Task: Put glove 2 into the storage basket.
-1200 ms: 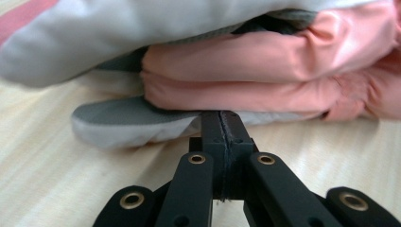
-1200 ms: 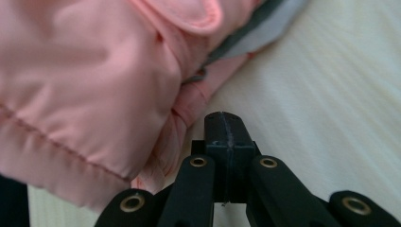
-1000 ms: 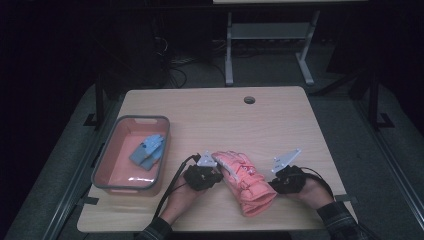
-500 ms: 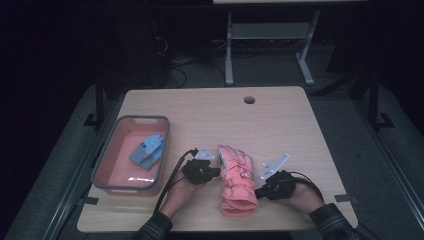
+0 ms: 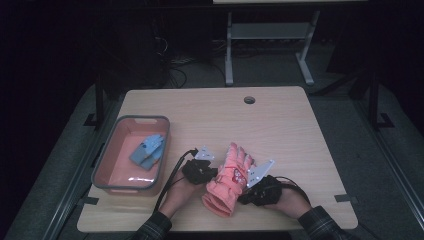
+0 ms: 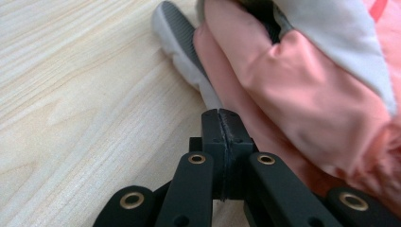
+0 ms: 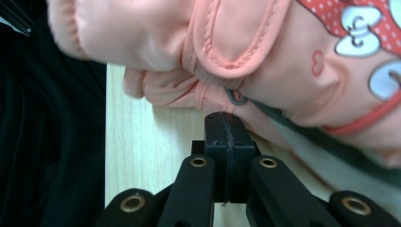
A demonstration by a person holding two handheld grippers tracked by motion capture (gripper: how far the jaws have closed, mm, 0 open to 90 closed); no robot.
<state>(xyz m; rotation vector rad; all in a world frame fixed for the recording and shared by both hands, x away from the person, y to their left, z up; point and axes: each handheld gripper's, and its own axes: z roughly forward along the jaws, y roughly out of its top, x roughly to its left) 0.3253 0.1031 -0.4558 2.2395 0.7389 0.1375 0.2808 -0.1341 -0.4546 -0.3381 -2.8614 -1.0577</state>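
A pink glove [image 5: 228, 181] lies low in the middle of the frame on the table [image 5: 280, 125], between the two tongs. The left gripper [image 5: 212, 173] touches its left edge and the right gripper [image 5: 243, 192] its right edge, each with jaws pressed together on nothing. At the left, a pink tray [image 5: 107, 162] holds a blue glove [image 5: 148, 150].

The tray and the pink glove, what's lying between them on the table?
In the high view, the left claw and the hand holding it sit between the tray and the pink glove.
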